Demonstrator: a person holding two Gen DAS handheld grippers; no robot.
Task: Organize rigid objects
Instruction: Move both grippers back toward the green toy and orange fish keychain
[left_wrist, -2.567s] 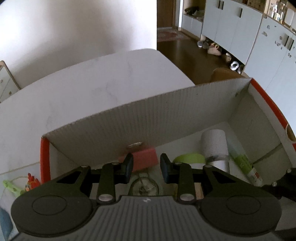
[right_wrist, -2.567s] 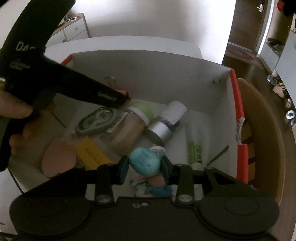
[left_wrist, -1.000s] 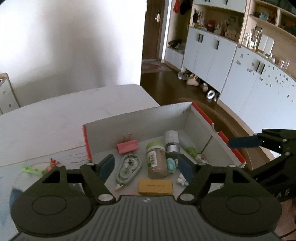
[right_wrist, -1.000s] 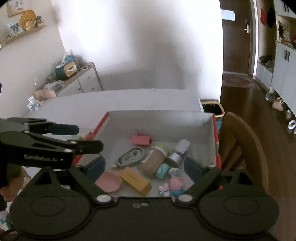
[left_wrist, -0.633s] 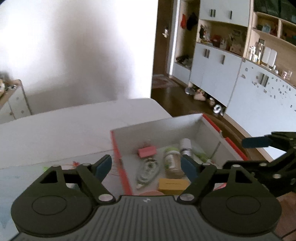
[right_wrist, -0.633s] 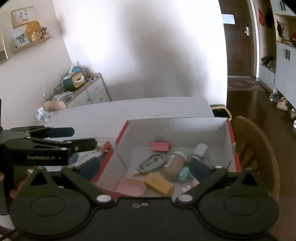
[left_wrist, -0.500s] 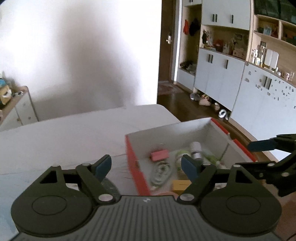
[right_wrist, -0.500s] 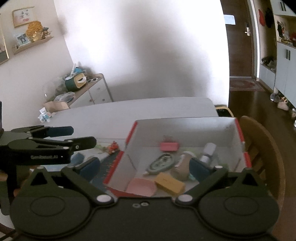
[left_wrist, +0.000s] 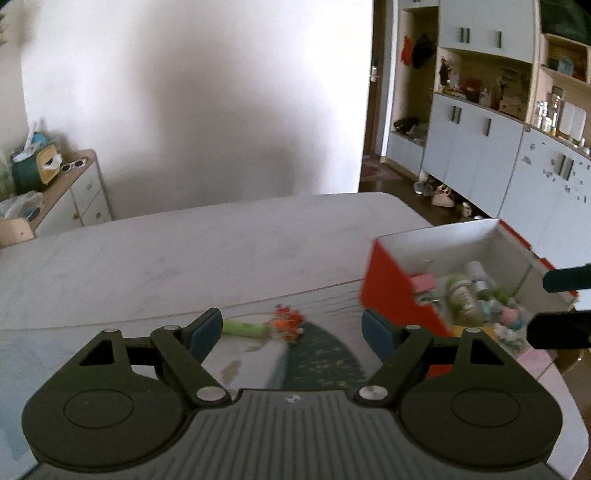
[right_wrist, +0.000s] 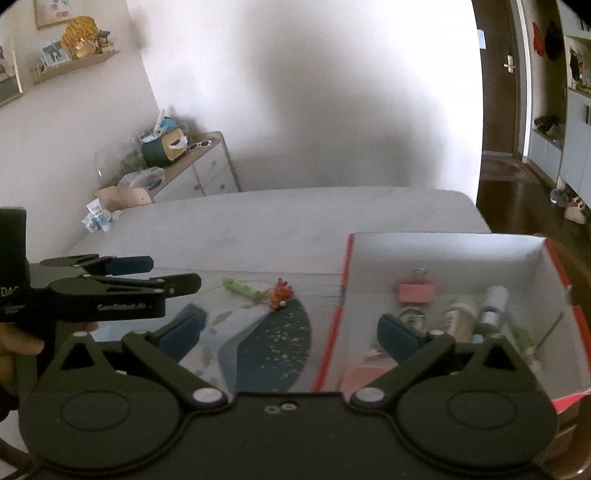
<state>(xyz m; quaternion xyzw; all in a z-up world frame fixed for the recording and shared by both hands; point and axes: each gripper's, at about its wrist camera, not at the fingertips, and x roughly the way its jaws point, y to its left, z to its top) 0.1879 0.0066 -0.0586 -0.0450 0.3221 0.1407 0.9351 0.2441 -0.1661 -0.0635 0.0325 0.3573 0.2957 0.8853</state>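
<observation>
A red-and-white cardboard box stands on the table, at the right of both views. Inside lie a pink binder clip, a green-lidded jar, a white bottle and several other small items. A green-and-orange toy lies on the mat left of the box. My left gripper hangs open over the mat, short of the toy, with nothing between its fingers. My right gripper stands wide open above the mat and the box's left wall, empty too.
A patterned mat with a dark teal patch covers the near table. Beyond it the white table stretches to the wall. A low dresser with a teal tissue box stands at the back left. Cabinets line the right.
Both grippers have drawn back from the box and swung left, so the box has slid to the right of both views. The toy now shows between the fingers. The right jaws spread wider.
</observation>
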